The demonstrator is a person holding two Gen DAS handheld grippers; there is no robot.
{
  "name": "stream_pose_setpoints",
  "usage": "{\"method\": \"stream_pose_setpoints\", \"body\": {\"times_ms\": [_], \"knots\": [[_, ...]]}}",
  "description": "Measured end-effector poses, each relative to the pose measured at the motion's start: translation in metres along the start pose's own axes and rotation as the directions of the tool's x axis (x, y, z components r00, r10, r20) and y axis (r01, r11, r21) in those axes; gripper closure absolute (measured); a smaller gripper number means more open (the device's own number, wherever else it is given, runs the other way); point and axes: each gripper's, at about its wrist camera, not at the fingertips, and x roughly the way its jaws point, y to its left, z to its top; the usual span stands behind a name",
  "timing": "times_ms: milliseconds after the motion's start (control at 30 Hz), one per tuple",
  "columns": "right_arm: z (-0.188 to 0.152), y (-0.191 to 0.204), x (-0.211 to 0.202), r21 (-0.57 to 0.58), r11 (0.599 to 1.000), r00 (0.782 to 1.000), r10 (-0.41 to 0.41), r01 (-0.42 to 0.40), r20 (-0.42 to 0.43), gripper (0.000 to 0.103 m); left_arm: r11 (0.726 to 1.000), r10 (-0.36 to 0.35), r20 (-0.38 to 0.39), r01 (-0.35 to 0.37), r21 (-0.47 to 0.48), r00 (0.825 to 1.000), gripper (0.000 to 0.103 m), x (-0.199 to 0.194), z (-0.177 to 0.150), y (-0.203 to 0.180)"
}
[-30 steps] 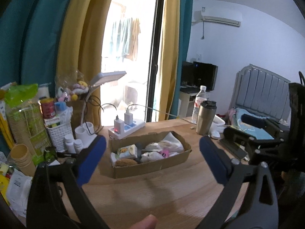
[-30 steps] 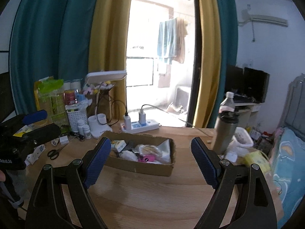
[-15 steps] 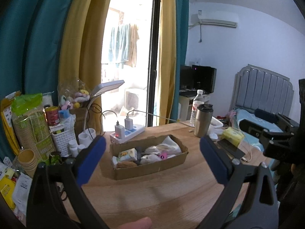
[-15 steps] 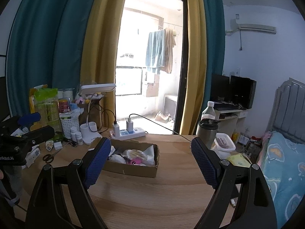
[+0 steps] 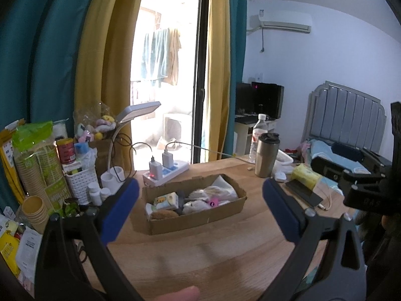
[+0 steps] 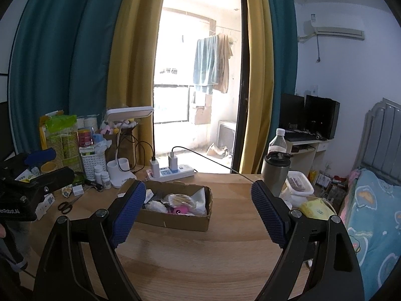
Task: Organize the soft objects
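Both views sit further back & higher vs a sec ago; cardboard box (image 6: 175,205) looks smaller in right cam. Right gripper (image 6: 198,212) jaws wide, nothing btwn them, over bare wooden table (image 6: 200,255). Left gripper (image 5: 200,210) also spread wide, empty. Box lies mid-table ahead of both, holding soft items (image 5: 198,202) incl a pink toy (image 6: 181,210). Power strip (image 6: 173,171) just behind box; steel tumbler (image 6: 275,173) to its right.
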Motion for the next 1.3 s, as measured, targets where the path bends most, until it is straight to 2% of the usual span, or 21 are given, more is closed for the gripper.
{"method": "stream_pose_setpoints", "body": {"times_ms": [1300], "knots": [[-0.009, 0.0, 0.012, 0.005, 1.0, 1.0, 0.014, -0.014, -0.024, 0.015, 1.0, -0.008, -0.021, 0.008, 0.003, 1.0, 0.003, 0.008, -0.008, -0.001]]}}
